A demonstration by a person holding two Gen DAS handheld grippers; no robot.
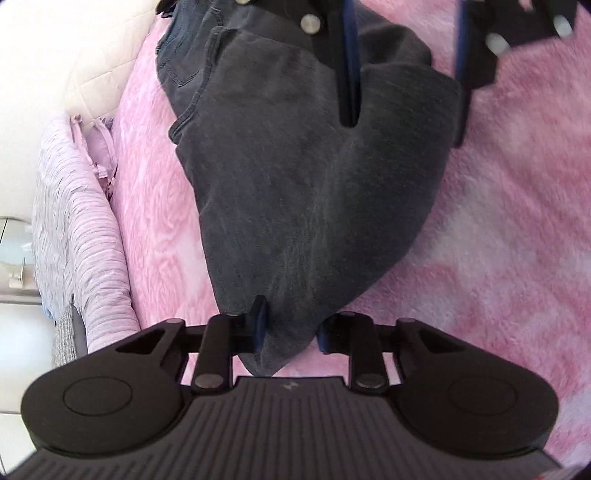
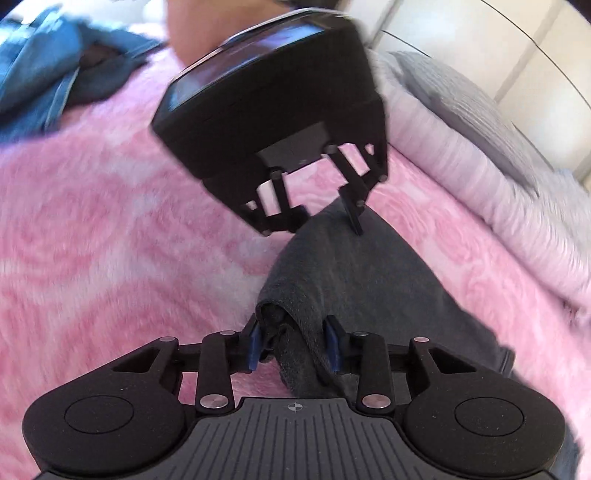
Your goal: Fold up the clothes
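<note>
Dark grey trousers lie partly lifted over a fluffy pink blanket; a pocket seam shows at the far end. My left gripper is shut on a pointed fold of the fabric. Facing it, my right gripper straddles the opposite edge. In the right wrist view, my right gripper is shut on a rolled hem of the trousers. My left gripper pinches the far corner, and the cloth is stretched between the two. The frames are blurred by motion.
A lilac striped duvet and a white quilted headboard border the blanket. A blue denim garment lies at the far left. A grey and lilac pillow sits by the wall. A hand holds the left gripper.
</note>
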